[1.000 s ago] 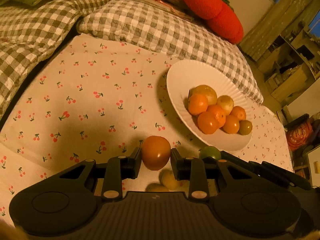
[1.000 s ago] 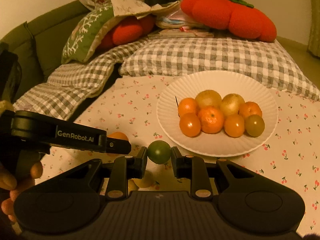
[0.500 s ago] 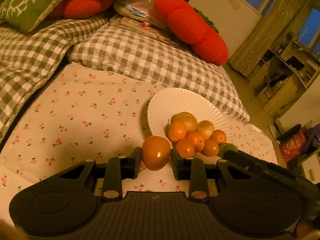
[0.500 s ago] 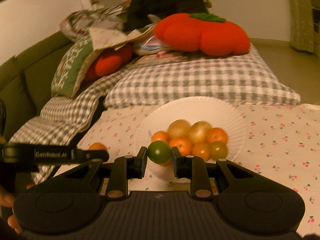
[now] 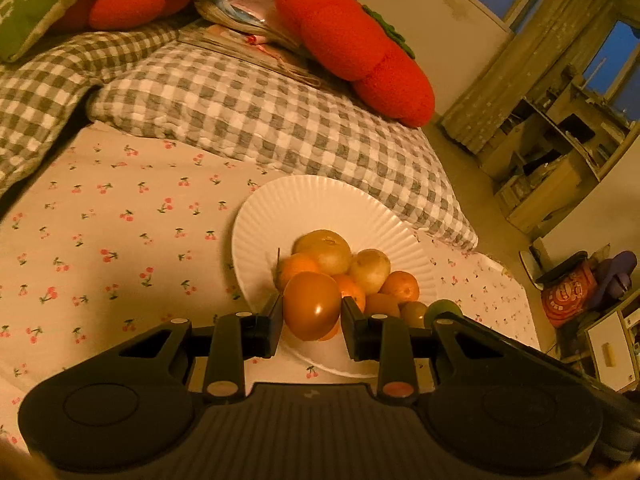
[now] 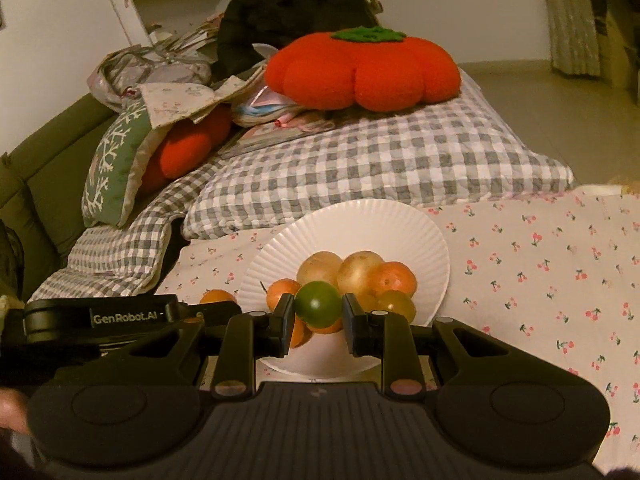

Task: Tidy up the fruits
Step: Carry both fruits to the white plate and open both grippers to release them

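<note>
Gripping an orange tomato (image 5: 312, 306) between its two black fingers, the left gripper (image 5: 312, 320) sits low in the centre of the left wrist view, the fruit held just in front of the near rim of the white ribbed plate (image 5: 280, 208). The plate lies on a cherry-print cloth (image 5: 120, 240) and carries a pile of fruit (image 5: 352, 268): orange ones, two pale yellowish ones at the back and a dull olive one at the lower right. The heap fills the near right half of the plate, straight behind the held tomato, while the far left part is bare. In the right wrist view the right gripper (image 6: 318, 316) is clenched on a small green tomato (image 6: 318, 305), likewise held in the lower centre of the frame, in front of the same heap; in the left wrist view this green fruit peeks out at the lower right beside the black gripper body. The left gripper's side, lettered GenRobot.AI (image 6: 120, 318), crosses the lower left of the right wrist view, close to the plate's left edge. Behind the plate, in the upper half of both frames, a grey checked quilt (image 6: 380, 160) borders the cloth, with a red tomato-shaped cushion (image 6: 360, 72) on top and a green patterned cushion (image 6: 112, 160) at the upper left.
</note>
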`<state>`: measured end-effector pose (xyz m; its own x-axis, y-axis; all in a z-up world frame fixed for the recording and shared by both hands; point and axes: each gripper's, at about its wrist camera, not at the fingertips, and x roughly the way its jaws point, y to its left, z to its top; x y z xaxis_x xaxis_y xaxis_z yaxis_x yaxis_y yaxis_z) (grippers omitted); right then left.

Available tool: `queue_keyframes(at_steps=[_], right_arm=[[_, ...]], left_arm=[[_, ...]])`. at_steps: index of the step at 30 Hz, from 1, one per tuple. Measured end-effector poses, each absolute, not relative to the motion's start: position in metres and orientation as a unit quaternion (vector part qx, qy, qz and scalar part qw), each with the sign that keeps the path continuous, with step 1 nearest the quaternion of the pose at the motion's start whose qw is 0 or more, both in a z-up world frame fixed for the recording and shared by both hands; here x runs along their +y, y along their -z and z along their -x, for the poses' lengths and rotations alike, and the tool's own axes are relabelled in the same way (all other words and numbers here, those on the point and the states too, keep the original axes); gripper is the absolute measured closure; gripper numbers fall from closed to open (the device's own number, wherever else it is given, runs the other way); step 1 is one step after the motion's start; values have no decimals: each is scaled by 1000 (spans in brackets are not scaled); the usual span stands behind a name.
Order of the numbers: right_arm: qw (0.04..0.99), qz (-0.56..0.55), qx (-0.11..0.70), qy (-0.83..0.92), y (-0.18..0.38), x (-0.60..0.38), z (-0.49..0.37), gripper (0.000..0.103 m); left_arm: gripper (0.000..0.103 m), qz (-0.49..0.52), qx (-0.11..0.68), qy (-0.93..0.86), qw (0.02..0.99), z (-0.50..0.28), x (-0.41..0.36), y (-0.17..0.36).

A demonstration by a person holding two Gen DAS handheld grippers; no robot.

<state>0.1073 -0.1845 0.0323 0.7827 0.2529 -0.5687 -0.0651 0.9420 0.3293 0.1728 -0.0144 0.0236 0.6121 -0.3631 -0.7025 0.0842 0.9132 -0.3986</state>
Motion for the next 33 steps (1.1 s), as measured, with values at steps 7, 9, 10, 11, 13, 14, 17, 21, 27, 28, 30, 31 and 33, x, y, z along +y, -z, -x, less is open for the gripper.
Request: queue_keyframes(at_steps=[7, 9, 10, 11, 13, 14, 17, 21, 27, 28, 30, 31, 33], right_arm=[[921, -151, 350, -74, -14, -183, -116, 80], [921, -151, 351, -74, -12, -183, -115, 80], [921, -151, 351, -75, -11, -183, -115, 80], [921, -152, 351, -76, -11, -183, -115, 80], [920, -153, 351, -78, -9, -183, -115, 80], [920, -153, 352, -79, -9, -183, -114, 80], [919, -149, 356, -79, -6, -182, -116, 80], [916, -154, 361, -81, -2, -181, -118, 80], [913, -169, 363, -80, 1, -185, -117, 78], [912, -173, 363, -82, 1, -185, -117, 78], [910, -181, 363, -86, 2, -186, -118, 78], [909, -183, 363, -87, 2, -186, -118, 78], [910, -182, 362, -85, 1, -186, -117, 78]], left_arm=[[86, 154, 430, 121, 882, -181, -18, -11], [86, 152, 430, 121, 881, -183, -16, -8], [86, 151, 431, 122, 881, -184, -16, -7], [86, 150, 433, 124, 880, -184, -17, -6], [86, 148, 435, 127, 879, -185, -18, -4], [86, 147, 436, 129, 879, -186, -18, -3], [86, 142, 437, 132, 878, -187, -20, 0], [85, 138, 434, 133, 880, -187, -21, 0], [79, 144, 428, 131, 883, -189, -16, 0], [77, 147, 427, 131, 883, -190, -15, 0], [73, 149, 426, 129, 883, -190, -15, 0], [70, 149, 425, 128, 884, -191, -16, 0], [62, 147, 422, 127, 885, -190, -16, -1]])
